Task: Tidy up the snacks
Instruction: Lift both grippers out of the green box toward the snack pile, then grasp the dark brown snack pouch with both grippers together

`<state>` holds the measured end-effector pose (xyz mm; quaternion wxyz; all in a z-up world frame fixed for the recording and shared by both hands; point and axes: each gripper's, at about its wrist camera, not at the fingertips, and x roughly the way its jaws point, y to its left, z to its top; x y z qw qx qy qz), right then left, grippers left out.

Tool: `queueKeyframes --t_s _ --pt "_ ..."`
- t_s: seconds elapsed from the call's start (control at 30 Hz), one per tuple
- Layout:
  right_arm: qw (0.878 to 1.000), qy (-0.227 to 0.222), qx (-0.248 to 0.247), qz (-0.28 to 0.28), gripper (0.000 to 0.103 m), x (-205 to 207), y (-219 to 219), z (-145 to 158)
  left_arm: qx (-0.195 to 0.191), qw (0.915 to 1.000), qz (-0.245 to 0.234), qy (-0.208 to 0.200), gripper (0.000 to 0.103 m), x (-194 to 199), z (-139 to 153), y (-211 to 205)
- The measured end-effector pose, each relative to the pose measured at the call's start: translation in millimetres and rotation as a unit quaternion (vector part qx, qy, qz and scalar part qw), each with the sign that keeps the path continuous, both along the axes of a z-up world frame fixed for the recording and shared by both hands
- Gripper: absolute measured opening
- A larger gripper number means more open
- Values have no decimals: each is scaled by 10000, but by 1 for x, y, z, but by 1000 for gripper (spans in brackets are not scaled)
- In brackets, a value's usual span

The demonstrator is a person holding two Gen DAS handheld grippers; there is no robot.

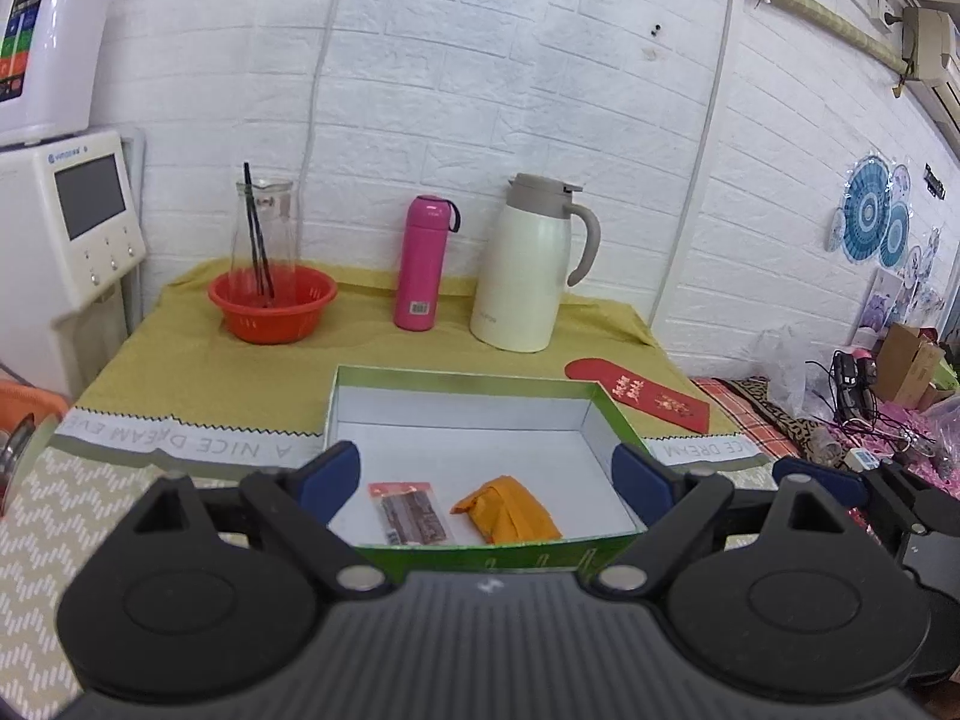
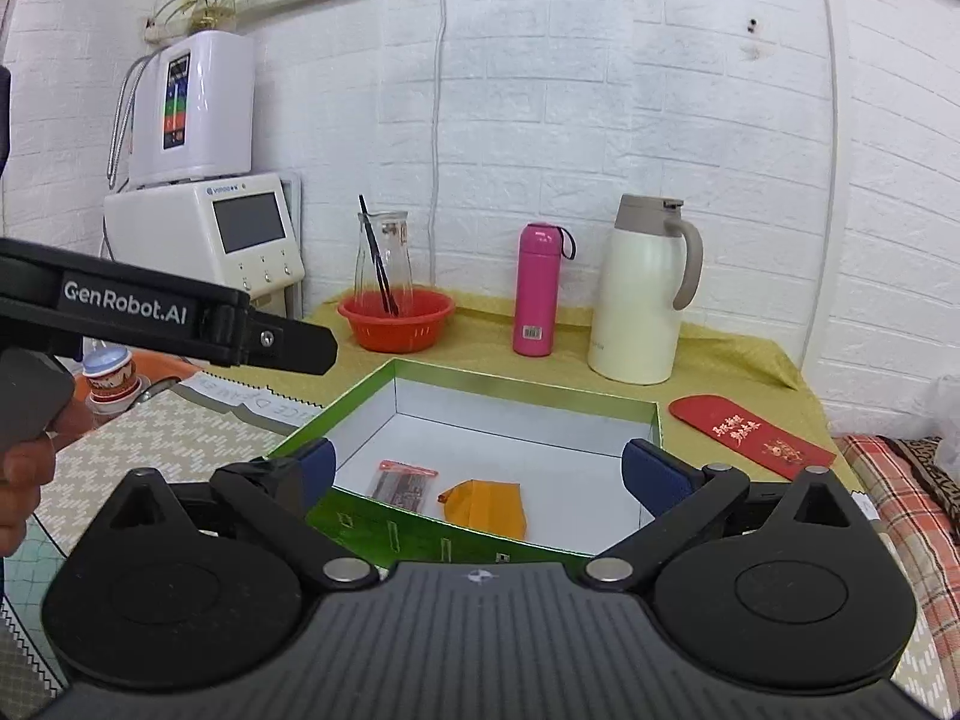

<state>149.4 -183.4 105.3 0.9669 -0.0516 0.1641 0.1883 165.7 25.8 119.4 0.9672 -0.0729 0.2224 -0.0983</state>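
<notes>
A green box (image 1: 456, 378) with a white inside lies on the yellow cloth. Two snacks lie at its near end: a clear packet with brown strips (image 1: 411, 510) on the left and an orange packet (image 1: 510, 507) to its right. My left gripper (image 1: 486, 471) hangs above the box's near end, open wide, with nothing between its blue pads. The right wrist view shows the same box (image 2: 516, 375), strip packet (image 2: 405, 483) and orange packet (image 2: 489, 504). My right gripper (image 2: 483, 467) is also open and empty, hovering over the near edge.
Behind the box stand a red basket (image 1: 273, 300) holding a glass carafe, a pink bottle (image 1: 423, 264) and a cream thermos jug (image 1: 522, 264). A red envelope (image 1: 642, 393) lies to the right. White appliances (image 1: 78, 222) stand at the left and clutter (image 1: 870, 396) at the far right.
</notes>
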Motion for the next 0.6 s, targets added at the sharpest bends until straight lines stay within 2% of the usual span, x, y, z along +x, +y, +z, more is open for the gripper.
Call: queueKeyframes --t_s 0.17,0.23,0.4,0.5,0.6 --pt "9994 -65 337 -58 103 -45 -15 -2 309 9994 -140 -75 90 -46 -6 3" --pt "9991 111 404 14 103 -59 -19 -11 359 9990 -244 -40 90 -63 -16 6" --pt "9955 614 707 135 103 -85 -26 -46 -10 9985 -303 458 90 -95 -57 25" --pt "9940 749 701 372 103 -97 -22 -64 -134 9966 -152 803 90 -114 -84 38" --pt "9931 814 531 654 103 -95 -10 -69 -501 9922 43 1142 90 -132 -106 55"
